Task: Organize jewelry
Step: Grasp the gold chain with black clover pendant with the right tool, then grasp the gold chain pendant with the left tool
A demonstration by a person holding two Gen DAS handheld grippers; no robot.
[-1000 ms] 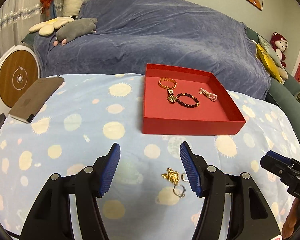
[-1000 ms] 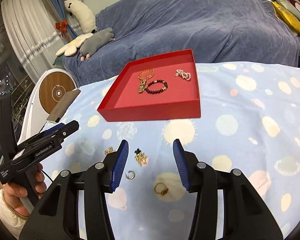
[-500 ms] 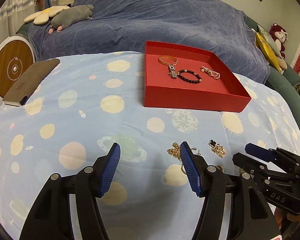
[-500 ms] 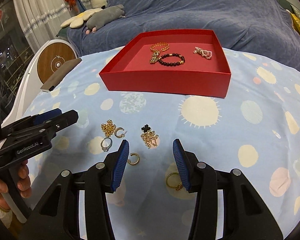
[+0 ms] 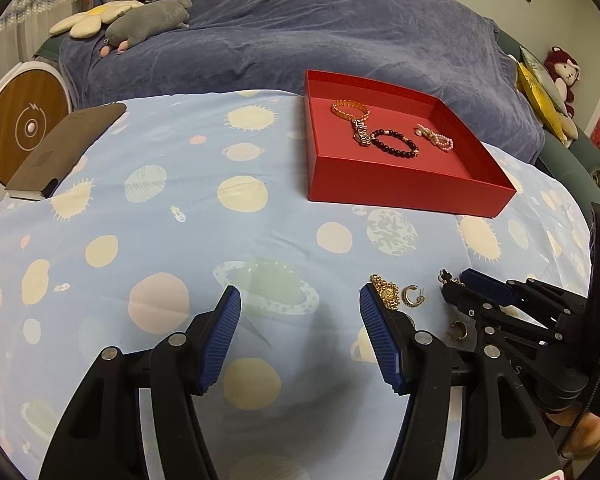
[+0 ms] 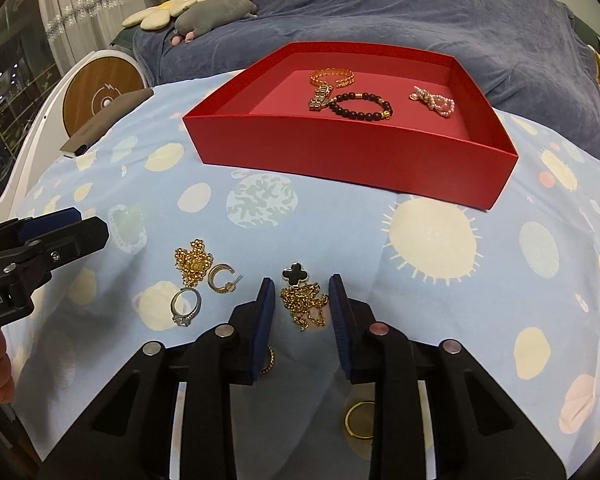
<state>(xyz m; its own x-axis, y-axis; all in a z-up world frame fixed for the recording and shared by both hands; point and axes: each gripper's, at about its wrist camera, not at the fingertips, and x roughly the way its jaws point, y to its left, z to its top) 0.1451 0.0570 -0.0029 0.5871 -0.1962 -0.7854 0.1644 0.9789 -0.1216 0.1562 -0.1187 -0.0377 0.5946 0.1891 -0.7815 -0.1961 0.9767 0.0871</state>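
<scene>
A: Occlusions? 
B: In the right wrist view, a gold hoop (image 6: 269, 358) is half hidden under the right gripper (image 6: 302, 294); a plain gold band (image 6: 360, 419) is cut off by its arm. In the left wrist view, the clover necklace (image 5: 448, 278) is mostly blocked by the right gripper's tip.

A: Jaws? 
B: Right: jaws are narrowed around the gold chain with the black clover pendant (image 6: 303, 298), pads just beside it; contact cannot be confirmed. Left gripper (image 5: 300, 320): jaws spread wide, nothing held.

A: Textures? 
B: Red box (image 6: 356, 160), matte card, at 12 o'clock from the chain. Inside: gold link bracelet (image 6: 329, 80), dark bead bracelet (image 6: 360, 106), pink pearl strand (image 6: 434, 100). At 9 o'clock on the planet-print cloth (image 6: 436, 280): crumpled gold chain (image 6: 193, 262), ridged hoop earring (image 6: 221, 278), silver stone ring (image 6: 186, 306).
</scene>
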